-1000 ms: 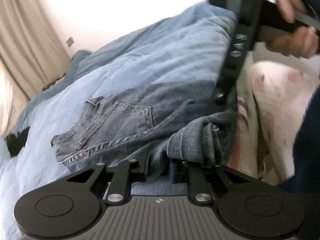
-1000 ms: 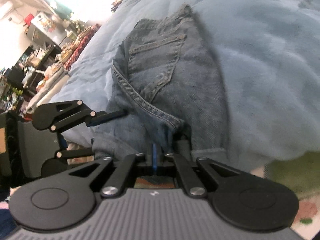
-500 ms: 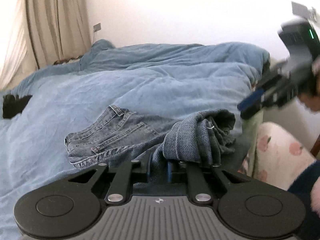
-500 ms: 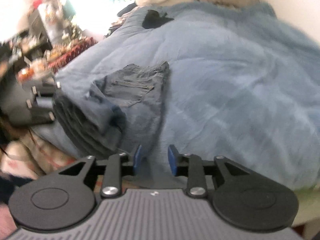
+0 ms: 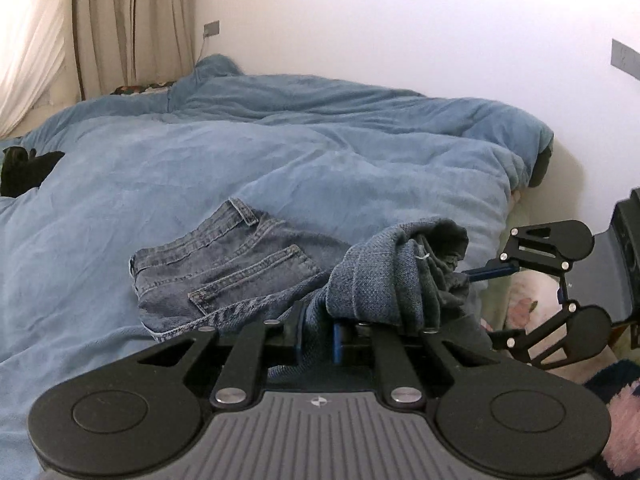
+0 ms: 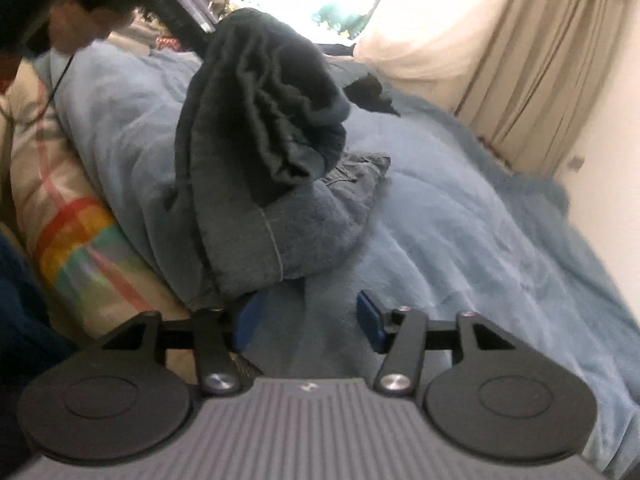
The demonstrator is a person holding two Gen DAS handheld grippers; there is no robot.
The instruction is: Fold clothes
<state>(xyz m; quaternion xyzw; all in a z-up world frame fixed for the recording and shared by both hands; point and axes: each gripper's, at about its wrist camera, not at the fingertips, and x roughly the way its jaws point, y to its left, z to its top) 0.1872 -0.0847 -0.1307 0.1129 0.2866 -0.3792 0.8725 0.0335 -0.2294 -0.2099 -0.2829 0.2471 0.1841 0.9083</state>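
Note:
A pair of blue jeans (image 5: 224, 272) lies on the blue duvet (image 5: 200, 168), waistband and back pocket to the left. My left gripper (image 5: 316, 336) is shut on the bunched leg end of the jeans (image 5: 384, 280) and holds it up near the bed's edge. In the right wrist view the same raised leg bundle (image 6: 256, 128) hangs in front of my right gripper (image 6: 308, 316), which is open and empty just below it. The right gripper also shows at the right of the left wrist view (image 5: 492, 272), its finger beside the leg hem.
The duvet (image 6: 460, 220) covers the whole bed. A dark garment (image 5: 24, 168) lies at the far left. A wall (image 5: 400, 32) and beige curtains (image 5: 120, 28) stand behind. A striped colourful sheet (image 6: 72, 232) shows at the bed's side.
My right gripper let go of the jeans, opened and drew back to the bed's edge. My left gripper stayed shut on the leg end and levelled out.

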